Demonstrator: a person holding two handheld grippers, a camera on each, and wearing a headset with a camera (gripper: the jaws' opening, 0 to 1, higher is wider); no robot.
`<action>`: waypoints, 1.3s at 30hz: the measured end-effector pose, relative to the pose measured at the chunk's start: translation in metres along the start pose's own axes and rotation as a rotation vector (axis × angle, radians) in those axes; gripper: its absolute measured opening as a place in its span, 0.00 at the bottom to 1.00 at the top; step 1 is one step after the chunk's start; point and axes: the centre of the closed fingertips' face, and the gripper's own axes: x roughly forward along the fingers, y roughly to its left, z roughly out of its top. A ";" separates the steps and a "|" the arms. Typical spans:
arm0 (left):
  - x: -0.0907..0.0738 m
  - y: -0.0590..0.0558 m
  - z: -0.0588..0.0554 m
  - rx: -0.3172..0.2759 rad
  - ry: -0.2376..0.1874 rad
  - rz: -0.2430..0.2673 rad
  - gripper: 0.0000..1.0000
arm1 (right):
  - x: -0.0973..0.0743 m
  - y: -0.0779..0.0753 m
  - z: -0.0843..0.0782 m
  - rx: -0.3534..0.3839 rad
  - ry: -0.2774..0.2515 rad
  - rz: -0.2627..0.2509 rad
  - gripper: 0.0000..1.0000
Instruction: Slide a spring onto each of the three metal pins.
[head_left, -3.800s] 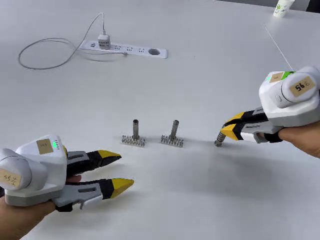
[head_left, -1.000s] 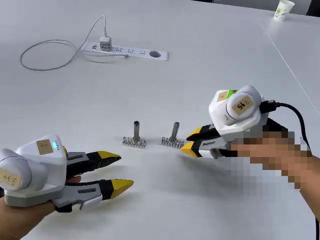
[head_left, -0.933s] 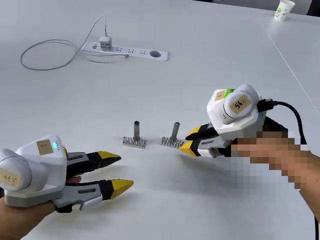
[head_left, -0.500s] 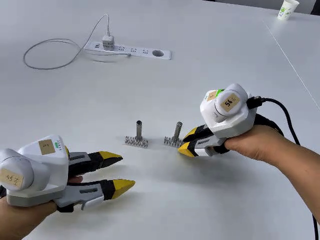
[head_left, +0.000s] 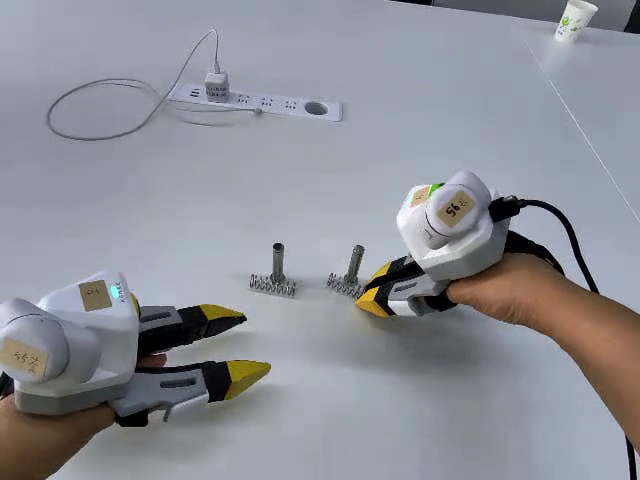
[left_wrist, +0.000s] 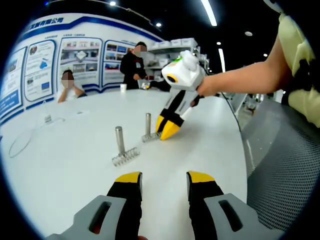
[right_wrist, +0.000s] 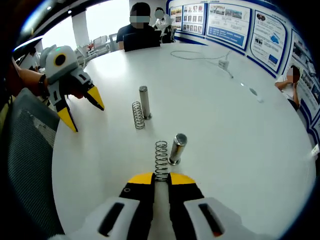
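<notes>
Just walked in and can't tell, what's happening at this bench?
A person holds a gripper in each hand. The right gripper seems to pinch the end of a spring lying beside a pin on the white table. A second pin stands further off, with a second spring lying at its foot. The left gripper is open and holds nothing.

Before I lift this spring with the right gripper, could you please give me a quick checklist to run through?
1. Right gripper jaws closed on the near spring at its end: ok.
2. Grip firm enough to lift: cannot tell.
3. Near pin upright and bare: ok.
4. Near spring lined up over the pin top: not ok, it lies flat beside the pin.
5. Left gripper open and well clear of both pins: ok.
</notes>
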 end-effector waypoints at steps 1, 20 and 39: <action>0.000 0.000 0.000 0.000 0.001 0.000 0.36 | 0.000 0.000 0.000 -0.001 0.002 0.000 0.12; 0.009 -0.011 0.005 0.032 0.006 -0.039 0.36 | -0.015 0.042 0.001 -0.074 0.016 0.073 0.12; 0.019 -0.018 0.007 0.083 0.014 -0.083 0.33 | -0.020 0.095 0.020 -0.219 0.021 0.220 0.12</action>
